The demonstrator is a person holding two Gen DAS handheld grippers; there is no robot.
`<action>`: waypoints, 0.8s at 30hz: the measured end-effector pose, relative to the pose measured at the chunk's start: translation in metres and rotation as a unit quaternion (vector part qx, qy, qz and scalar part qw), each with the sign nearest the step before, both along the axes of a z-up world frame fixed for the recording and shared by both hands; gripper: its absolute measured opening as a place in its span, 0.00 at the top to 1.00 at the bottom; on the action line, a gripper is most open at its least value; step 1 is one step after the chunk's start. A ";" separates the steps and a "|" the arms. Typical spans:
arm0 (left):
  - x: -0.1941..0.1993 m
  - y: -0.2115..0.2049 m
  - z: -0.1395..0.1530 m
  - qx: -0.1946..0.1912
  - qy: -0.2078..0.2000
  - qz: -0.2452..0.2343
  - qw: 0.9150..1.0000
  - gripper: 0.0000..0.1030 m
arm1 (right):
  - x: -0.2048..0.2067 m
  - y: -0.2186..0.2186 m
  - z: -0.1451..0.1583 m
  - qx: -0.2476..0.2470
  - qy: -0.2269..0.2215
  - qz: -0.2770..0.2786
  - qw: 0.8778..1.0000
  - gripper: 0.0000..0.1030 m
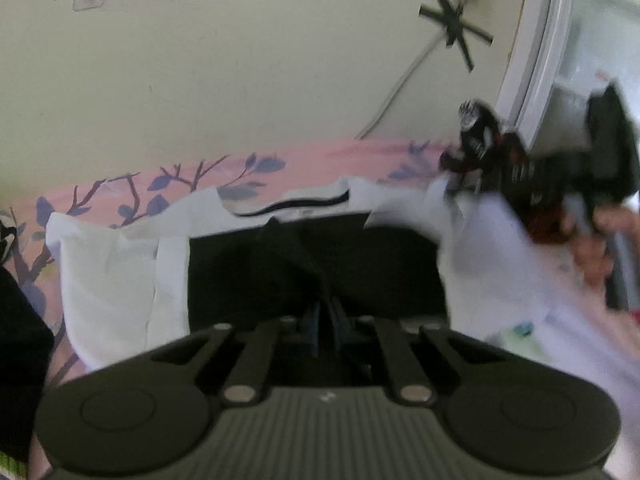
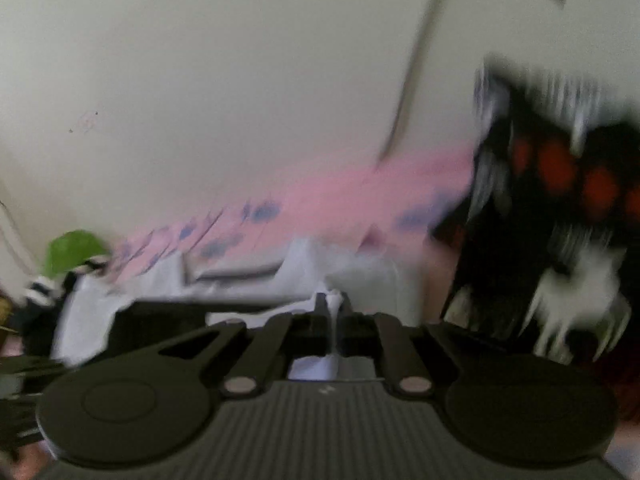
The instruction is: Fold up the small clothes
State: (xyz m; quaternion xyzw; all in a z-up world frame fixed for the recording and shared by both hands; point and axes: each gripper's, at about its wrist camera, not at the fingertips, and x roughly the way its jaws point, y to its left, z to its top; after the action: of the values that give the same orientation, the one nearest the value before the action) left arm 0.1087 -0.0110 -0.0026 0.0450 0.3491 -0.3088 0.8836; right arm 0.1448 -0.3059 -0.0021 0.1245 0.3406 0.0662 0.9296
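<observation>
Left tongs [image 1: 326, 316] clamped on black-and-white cotton shirt [image 1: 312, 264], right tongs [image 2: 331, 312] pinching its white edge (prob. to fold).

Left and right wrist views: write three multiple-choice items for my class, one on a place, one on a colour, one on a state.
1. Where does the white shirt lie? A) on the pink leaf-print sheet B) on a wooden floor C) on a hanger
2. What colour is the cloth in the right gripper? A) green B) white C) red
3. How is the left gripper? A) wide open B) out of view C) shut on black fabric
Key: 1A, pink sheet shows around it; 2B, white shirt cloth runs between its fingers; 3C, its fingers pinch a black ridge.
</observation>
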 end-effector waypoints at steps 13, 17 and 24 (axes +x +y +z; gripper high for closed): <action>0.023 0.057 0.021 -0.089 0.035 0.091 0.991 0.89 | -0.049 0.021 0.035 -0.053 -0.063 0.012 0.997 0.51; 0.036 0.087 0.029 -0.133 0.054 0.150 0.978 0.90 | -0.070 0.060 0.045 -0.014 -0.047 0.116 0.992 0.51; 0.038 0.127 0.041 -0.188 0.048 0.188 0.963 0.86 | -0.081 0.144 0.011 0.049 0.053 0.246 0.967 0.64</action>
State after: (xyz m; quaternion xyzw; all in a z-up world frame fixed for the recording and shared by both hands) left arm 0.1468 0.1159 0.0380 -0.2026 0.3287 -0.1991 0.9007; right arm 0.0636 -0.1619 0.0093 0.0854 0.4061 0.3026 0.8580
